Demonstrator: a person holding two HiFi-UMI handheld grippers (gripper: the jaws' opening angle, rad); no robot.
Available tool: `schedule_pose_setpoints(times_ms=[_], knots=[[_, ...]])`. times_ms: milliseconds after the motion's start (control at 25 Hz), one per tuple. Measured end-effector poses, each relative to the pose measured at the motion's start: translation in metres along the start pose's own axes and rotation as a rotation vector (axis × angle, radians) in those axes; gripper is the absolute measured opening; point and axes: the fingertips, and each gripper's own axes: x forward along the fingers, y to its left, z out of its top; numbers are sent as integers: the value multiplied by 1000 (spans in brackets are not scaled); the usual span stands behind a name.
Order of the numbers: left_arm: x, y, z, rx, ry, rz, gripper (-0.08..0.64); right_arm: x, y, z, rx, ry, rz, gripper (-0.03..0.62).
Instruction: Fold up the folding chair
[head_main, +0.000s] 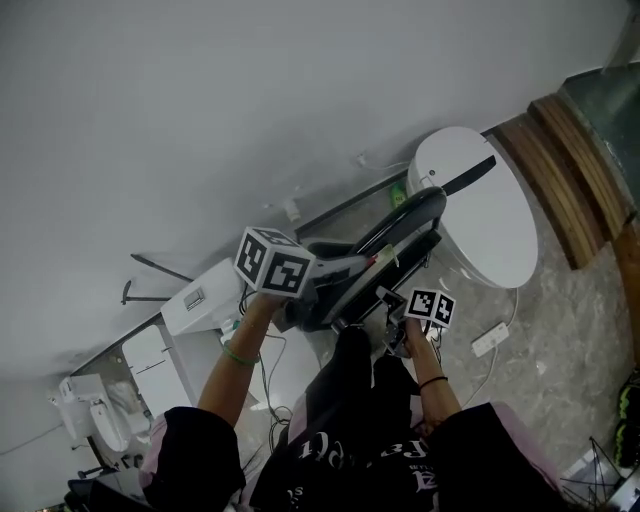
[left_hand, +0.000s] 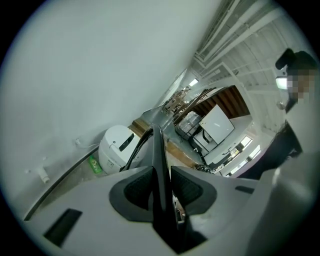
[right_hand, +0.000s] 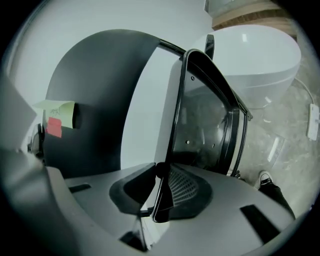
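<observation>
Clamping chair (head_main: 398, 228) edges, both tongs (left_hand: 162, 171) (right_hand: 162, 169).

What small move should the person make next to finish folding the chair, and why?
Probably press the two grippers towards each other: the left gripper and right gripper each clamp a black edge of the folding chair, and a pale wedge separates its dark shell from the frame.

Black rim of folding chair (right_hand: 205, 125) pinched in right gripper (right_hand: 161, 175), jaws nearly together.
</observation>
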Motion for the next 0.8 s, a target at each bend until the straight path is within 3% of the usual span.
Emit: schedule_pose_setpoints(times_ms=[200, 640, 800], knots=[[-2, -3, 1, -10, -19, 3, 112, -3, 1, 5, -8, -13, -2, 83], [-79, 113, 47, -59, -98, 8, 114, 111, 61, 49, -7, -36, -20, 77], [-83, 138, 68, -25, -62, 42, 114, 136, 73, 68, -13, -17, -17, 77]])
